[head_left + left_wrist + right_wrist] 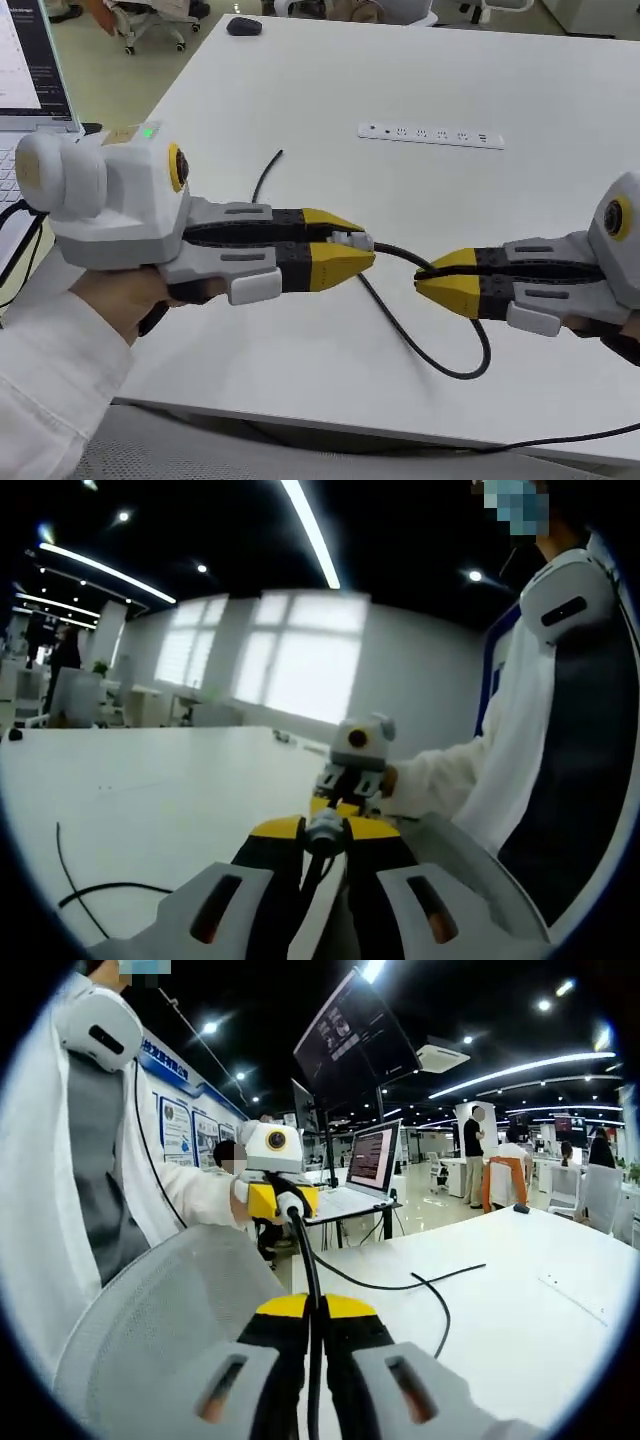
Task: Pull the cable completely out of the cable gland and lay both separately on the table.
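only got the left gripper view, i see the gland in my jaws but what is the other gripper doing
Observer: The head view shows the right gripper shut on the black cable, close to the gland.
Operator: is the cable out yet
Observer: No, it runs straight into the gland, which the left gripper is clamping.
Operator: where's the slack
Observer: It curls in a loop on the table beneath the right gripper.
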`<action>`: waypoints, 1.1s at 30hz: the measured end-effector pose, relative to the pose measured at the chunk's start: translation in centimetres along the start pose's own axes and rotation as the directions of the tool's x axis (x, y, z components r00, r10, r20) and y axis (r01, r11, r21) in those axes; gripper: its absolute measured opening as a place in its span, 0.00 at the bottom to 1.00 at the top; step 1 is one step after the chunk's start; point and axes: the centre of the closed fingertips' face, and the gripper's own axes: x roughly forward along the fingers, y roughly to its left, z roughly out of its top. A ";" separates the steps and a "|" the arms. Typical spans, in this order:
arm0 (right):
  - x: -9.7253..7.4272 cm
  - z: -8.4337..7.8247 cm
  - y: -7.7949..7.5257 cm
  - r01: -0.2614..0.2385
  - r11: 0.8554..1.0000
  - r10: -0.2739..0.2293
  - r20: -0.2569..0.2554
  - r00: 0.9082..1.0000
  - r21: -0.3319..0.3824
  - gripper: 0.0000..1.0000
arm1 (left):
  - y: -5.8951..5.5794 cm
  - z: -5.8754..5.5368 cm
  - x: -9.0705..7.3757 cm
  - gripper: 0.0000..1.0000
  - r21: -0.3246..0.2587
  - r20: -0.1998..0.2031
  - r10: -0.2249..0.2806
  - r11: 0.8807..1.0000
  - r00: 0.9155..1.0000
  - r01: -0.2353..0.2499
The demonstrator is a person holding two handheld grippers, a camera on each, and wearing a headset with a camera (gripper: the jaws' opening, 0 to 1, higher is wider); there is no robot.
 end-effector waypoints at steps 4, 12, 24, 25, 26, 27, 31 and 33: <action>-0.9 -1.0 -0.9 0.033 0.999 -0.033 -0.026 0.999 0.003 0.03 | 0.3 0.3 -0.5 0.17 -0.006 0.018 0.016 1.000 1.000 -0.016; -1.4 -1.4 -1.1 0.048 0.999 -0.047 -0.038 0.998 0.014 0.03 | 0.3 0.4 -0.4 0.17 -0.006 0.027 0.022 1.000 0.999 -0.022; -1.4 1.5 -0.8 0.046 0.999 -0.046 0.015 0.999 0.008 0.21 | 0.2 0.7 -0.3 0.17 -0.003 0.040 0.026 1.000 0.999 -0.025; -1.4 2.4 -0.7 0.038 0.999 -0.039 0.043 0.998 0.005 0.23 | 0.2 0.7 -0.3 0.17 0.001 0.036 0.026 1.000 0.999 -0.026; -1.3 3.5 -0.6 0.033 0.999 -0.034 0.077 0.996 0.006 0.25 | 0.2 0.6 -0.1 0.17 0.007 0.030 0.025 1.000 0.999 -0.025; -1.3 4.3 -0.6 0.029 1.000 -0.029 0.096 0.995 0.003 0.26 | 0.1 0.6 -0.1 0.17 0.010 0.027 0.024 1.000 0.999 -0.024; -1.0 7.2 0.1 -0.015 0.999 0.019 0.162 0.987 -0.030 0.25 | 0.1 0.6 0.2 0.17 0.017 0.021 0.023 1.000 1.000 -0.023; -0.8 7.9 0.3 -0.024 0.999 0.031 0.176 0.984 -0.039 0.24 | 0.1 0.6 0.4 0.17 0.021 0.017 0.021 1.000 1.000 -0.021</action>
